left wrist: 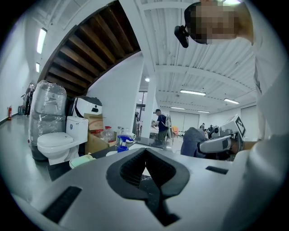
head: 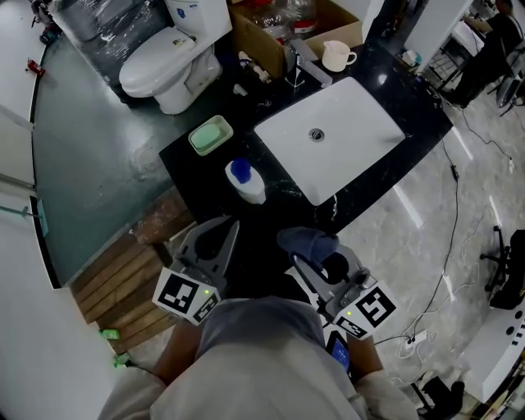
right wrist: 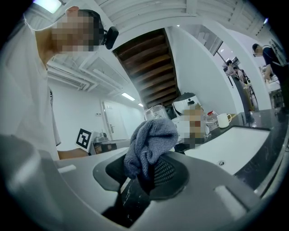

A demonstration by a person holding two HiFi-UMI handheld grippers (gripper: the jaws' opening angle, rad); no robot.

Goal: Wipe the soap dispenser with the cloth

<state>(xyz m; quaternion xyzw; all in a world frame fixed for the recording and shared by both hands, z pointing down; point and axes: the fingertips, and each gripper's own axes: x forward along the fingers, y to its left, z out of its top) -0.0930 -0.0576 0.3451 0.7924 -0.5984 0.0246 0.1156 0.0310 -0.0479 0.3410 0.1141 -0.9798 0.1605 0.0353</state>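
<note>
The soap dispenser (head: pixel 244 180), a white bottle with a blue pump, stands on the black counter (head: pixel 197 168) left of the sink; its pump (left wrist: pixel 122 143) also shows in the left gripper view. Near the counter's front edge, my right gripper (head: pixel 305 261) is shut on a blue-grey cloth (head: pixel 308 242), and the cloth (right wrist: pixel 151 146) bunches up above its jaws (right wrist: pixel 146 173). The left gripper (head: pixel 225 228) hangs beside it, in front of the dispenser. It is shut with nothing between its fingers (left wrist: pixel 145 155). Both grippers are short of the dispenser.
A green soap dish (head: pixel 211 135) lies behind the dispenser. The white sink (head: pixel 332 135) with a faucet (head: pixel 303 66) and a mug (head: pixel 336 56) fills the counter's right part. A toilet (head: pixel 168 61) and a cardboard box (head: pixel 287 25) stand beyond. Wooden slats (head: pixel 123 279) lie at the lower left.
</note>
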